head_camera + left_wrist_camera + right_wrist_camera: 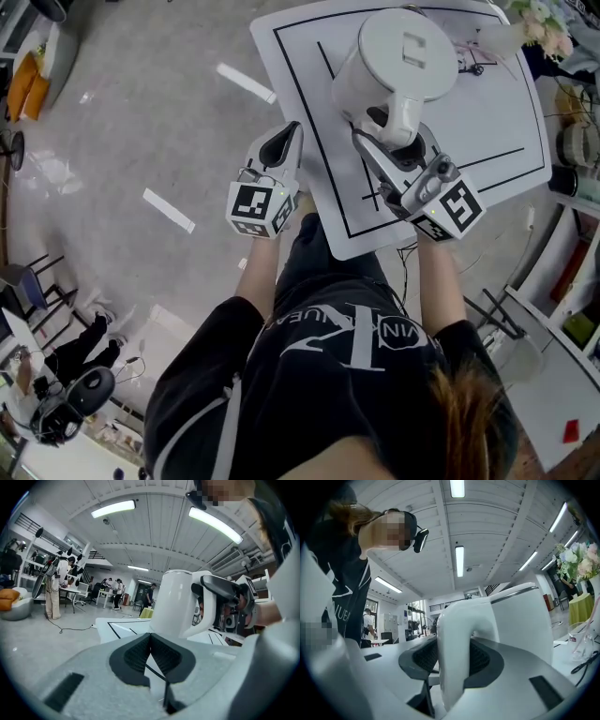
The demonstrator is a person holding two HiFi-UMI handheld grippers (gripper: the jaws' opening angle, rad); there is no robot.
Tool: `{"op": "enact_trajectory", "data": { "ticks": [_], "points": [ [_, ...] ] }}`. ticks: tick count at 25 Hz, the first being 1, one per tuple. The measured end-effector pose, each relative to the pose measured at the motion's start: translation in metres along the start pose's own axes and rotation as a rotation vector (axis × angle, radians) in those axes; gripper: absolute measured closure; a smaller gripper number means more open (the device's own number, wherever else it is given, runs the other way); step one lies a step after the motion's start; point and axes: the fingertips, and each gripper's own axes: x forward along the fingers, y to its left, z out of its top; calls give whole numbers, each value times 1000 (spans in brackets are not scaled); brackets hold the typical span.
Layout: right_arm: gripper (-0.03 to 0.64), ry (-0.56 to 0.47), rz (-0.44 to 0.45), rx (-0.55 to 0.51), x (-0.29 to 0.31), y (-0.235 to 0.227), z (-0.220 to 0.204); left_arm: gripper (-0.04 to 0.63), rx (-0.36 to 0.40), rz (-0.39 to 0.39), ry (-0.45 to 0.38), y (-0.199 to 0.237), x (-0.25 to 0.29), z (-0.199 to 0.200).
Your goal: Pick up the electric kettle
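Left gripper [286, 141]: I see it left of the electric kettle [403, 56] and apart from it, marker cube toward me.
Left jaws: in the left gripper view they are closed pad against pad [150, 637], with nothing between them.
Floor [112, 122]: grey, further left of the kettle, with white tape strips [169, 211] on it.
Desk [497, 122]: white with black lines, under the kettle; its edge runs just beside the left gripper's tip.
Electric kettle: white, upright, lid on, near the desk's middle, its handle [403, 117] turned toward me. I cannot tell whether its base touches the desk.
Handle: in the right gripper view it rises as a white loop [454, 653] straight between the two dark pads.
Right gripper [394, 141]: on the near side of the kettle, reaching in at the handle.
Right jaws: fairly wide, closed on the handle, one pad against each of its sides.
Flowers [544, 28]: pale blooms right of the kettle, at the desk's far right corner.
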Motion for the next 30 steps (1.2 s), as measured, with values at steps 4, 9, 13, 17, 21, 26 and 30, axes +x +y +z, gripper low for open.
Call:
{"op": "enact_trajectory", "data": {
  "ticks": [4,9,13,17,21,26,30],
  "points": [
    [495,11,6,-17,1,0,-1,584,-10,8,7,1,2,-6],
    [500,1,7,-66,2,0,-2,584,-18,16,16,0,1,-13],
    [502,-51,2,-54,4,-2,4,584,-10,26,18,1,-2,-14],
    [502,-93,-24,-20,3,-9,12,584,-6,45,18,4,-8,-11],
    [502,-102,-37,-14,6,-11,16,584,0,59,10,8,-12,-4],
    [503,-142,-59,16,3,-18,29,584,6,58,5,6,-14,1],
    [503,-155,-63,-5,-3,-18,40,584,17,50,-7,2,-14,8]
  ]
}}
